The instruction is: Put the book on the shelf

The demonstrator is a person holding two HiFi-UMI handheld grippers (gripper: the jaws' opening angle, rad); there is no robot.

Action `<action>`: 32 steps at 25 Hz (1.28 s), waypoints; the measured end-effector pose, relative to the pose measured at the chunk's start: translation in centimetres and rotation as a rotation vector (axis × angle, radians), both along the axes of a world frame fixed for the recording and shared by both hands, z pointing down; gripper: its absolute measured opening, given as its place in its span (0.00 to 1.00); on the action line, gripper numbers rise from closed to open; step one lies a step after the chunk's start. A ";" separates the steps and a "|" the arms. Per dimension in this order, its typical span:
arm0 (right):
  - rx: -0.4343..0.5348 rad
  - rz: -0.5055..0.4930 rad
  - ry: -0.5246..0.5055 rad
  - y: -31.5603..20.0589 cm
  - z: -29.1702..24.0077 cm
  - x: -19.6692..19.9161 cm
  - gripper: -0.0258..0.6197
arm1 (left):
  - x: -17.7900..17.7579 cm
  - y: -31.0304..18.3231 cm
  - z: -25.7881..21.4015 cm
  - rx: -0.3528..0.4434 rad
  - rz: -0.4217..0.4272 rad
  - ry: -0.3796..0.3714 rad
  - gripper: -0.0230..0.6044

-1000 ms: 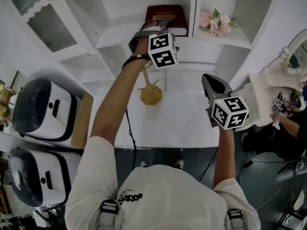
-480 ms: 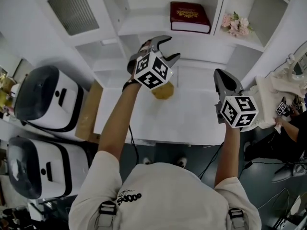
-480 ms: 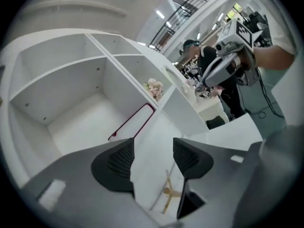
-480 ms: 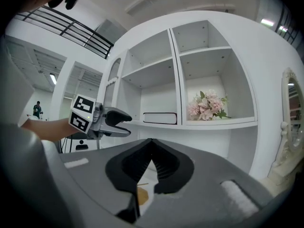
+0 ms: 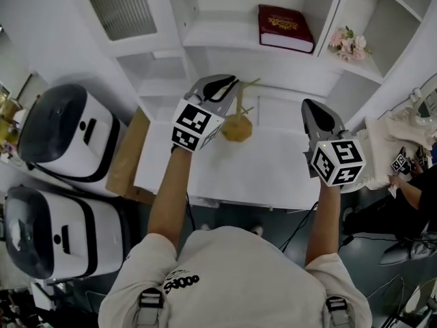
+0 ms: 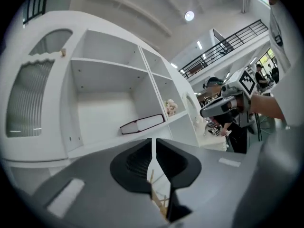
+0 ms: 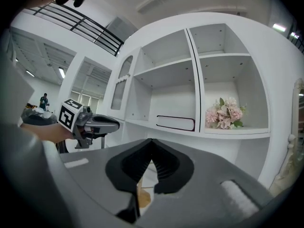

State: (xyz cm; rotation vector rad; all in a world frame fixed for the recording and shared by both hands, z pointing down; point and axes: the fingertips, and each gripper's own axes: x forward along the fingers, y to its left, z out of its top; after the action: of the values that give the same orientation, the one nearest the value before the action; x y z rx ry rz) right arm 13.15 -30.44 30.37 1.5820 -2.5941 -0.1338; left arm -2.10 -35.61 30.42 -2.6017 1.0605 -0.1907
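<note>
1. Jaws of the left gripper (image 5: 232,82) are closing. In the left gripper view they stand almost together, with only a thin slit between the pads and nothing between them.
2. Jaws of the right gripper (image 5: 311,105) are together at the tips and hold nothing, as the right gripper view shows.
3. Dark red hardcover book with gold print on its cover (image 5: 283,27) lies flat on a board of the white shelf unit (image 5: 218,36). It is at the right end of its compartment, close to the upright divider.
4. Bunch of pink flowers (image 5: 348,43) sits in the next compartment to the right of the book, on the other side of the divider.
5. Both grippers hang over the white tabletop (image 5: 259,173) below the shelf unit, well apart from the book and from each other.
6. Tan round object with thin wooden sticks (image 5: 237,125) stands on the tabletop just beside the left gripper.
7. Two white-and-black appliances (image 5: 61,142) stand to the left of the table.
</note>
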 end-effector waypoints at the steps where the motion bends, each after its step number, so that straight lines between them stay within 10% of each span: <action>1: 0.004 -0.004 0.006 0.0 -0.1 -0.3 0.04 | -0.6 0.3 -0.1 0.020 -0.022 0.001 0.10; 32: -0.017 -0.033 0.094 0.6 2.2 -3.1 0.04 | -2.6 4.3 2.0 -0.008 0.005 0.070 0.06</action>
State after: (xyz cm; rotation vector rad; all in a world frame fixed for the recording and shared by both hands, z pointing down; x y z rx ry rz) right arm 10.04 -29.83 32.60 1.4902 -2.5435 -0.1837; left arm -4.74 -31.28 32.45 -2.6351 1.0788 -0.1035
